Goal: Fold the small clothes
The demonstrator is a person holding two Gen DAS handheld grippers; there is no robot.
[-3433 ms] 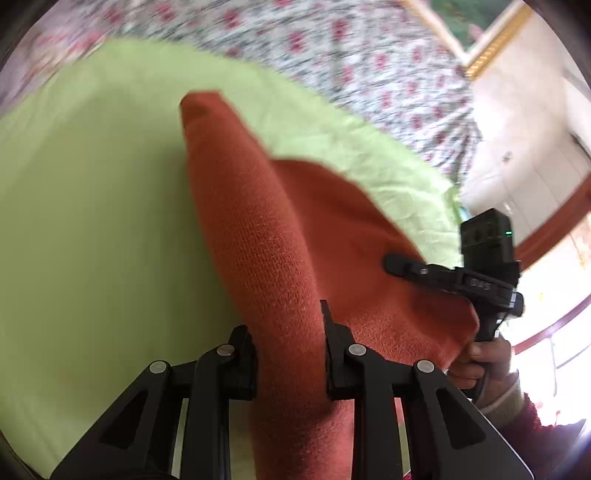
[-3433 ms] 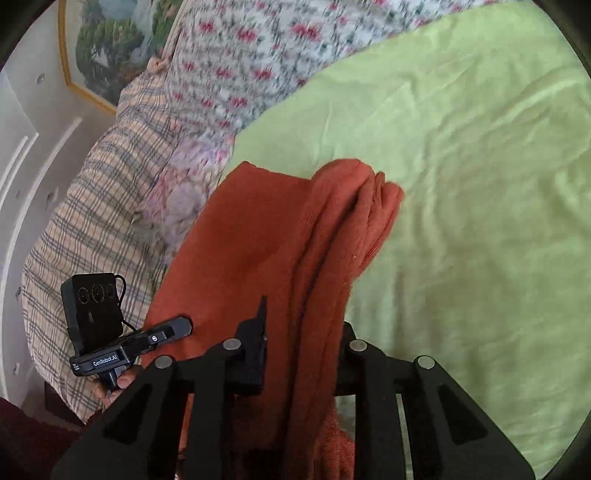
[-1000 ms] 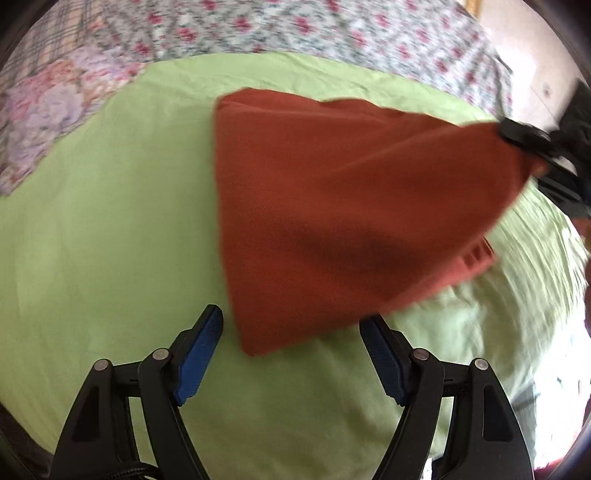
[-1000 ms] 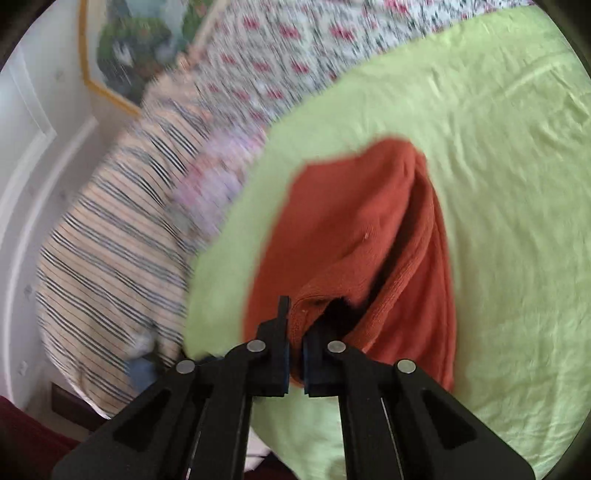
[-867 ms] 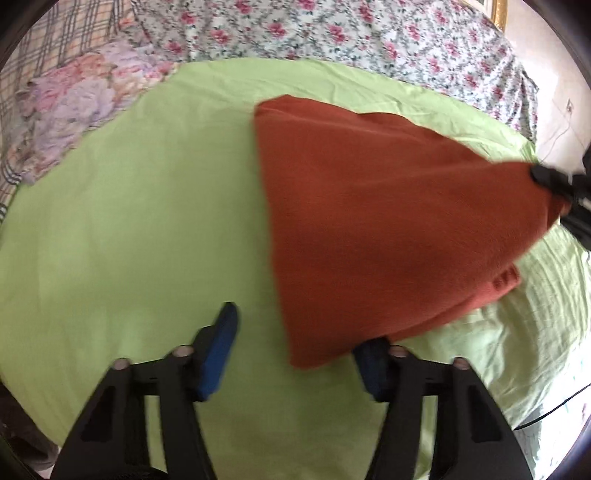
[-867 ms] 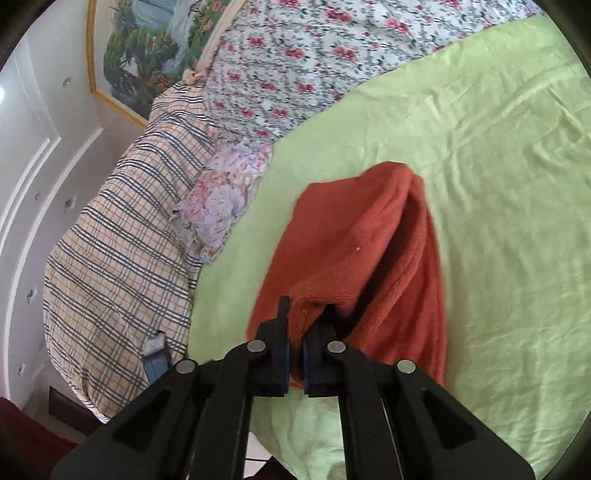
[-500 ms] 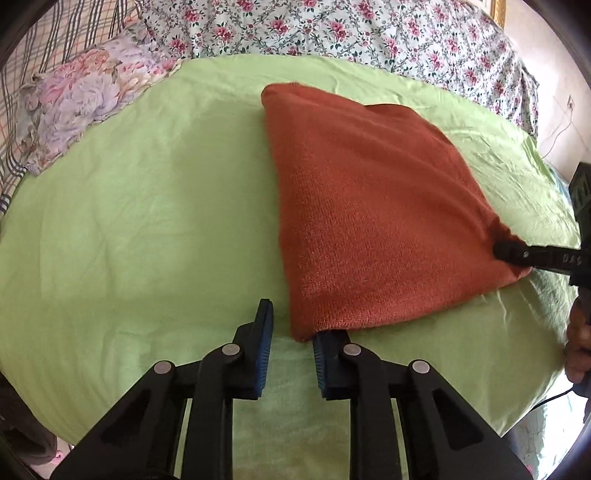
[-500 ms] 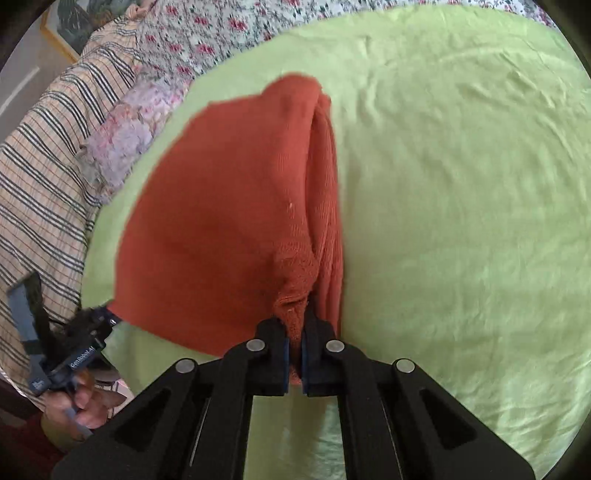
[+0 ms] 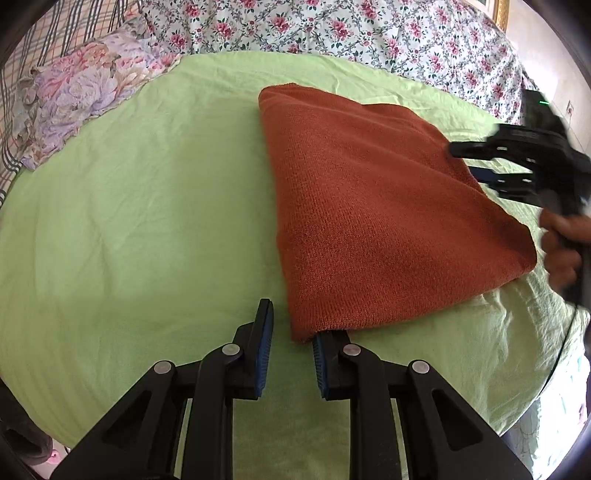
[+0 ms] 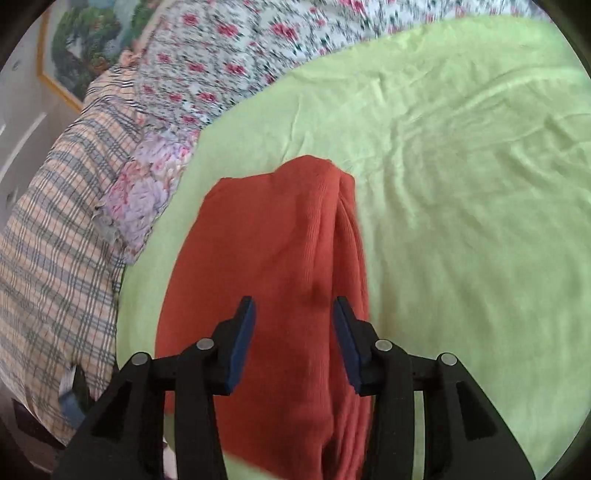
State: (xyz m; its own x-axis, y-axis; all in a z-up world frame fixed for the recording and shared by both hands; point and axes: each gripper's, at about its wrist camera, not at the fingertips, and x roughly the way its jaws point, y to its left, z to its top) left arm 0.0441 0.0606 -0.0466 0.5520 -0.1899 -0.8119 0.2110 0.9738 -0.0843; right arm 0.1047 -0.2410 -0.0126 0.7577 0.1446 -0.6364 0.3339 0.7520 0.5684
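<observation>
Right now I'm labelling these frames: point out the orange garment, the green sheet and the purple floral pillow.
orange garment [image 9: 369, 206]: left wrist view, middle of the folded top.
green sheet [image 9: 147, 206]: left wrist view, bare area left of the garment.
purple floral pillow [image 9: 81, 88]: left wrist view, its middle.

Left gripper [image 9: 290, 332] angled down, jaws narrowly apart, gripping nothing – right gripper [image 10: 293, 321] opening up, hand [image 9: 563, 247] on its handle.

Folded garment [image 9: 373, 206] lies on sheet [image 9: 147, 206], right of centre in left-wrist view. Left gripper [image 9: 290, 345] at bottom centre, just beside garment's near corner. Right gripper [image 9: 476, 162] at right edge, over garment's far side. Pillow [image 9: 81, 99] upper left; bedspread [image 9: 332, 33] along top, behind sheet.
</observation>
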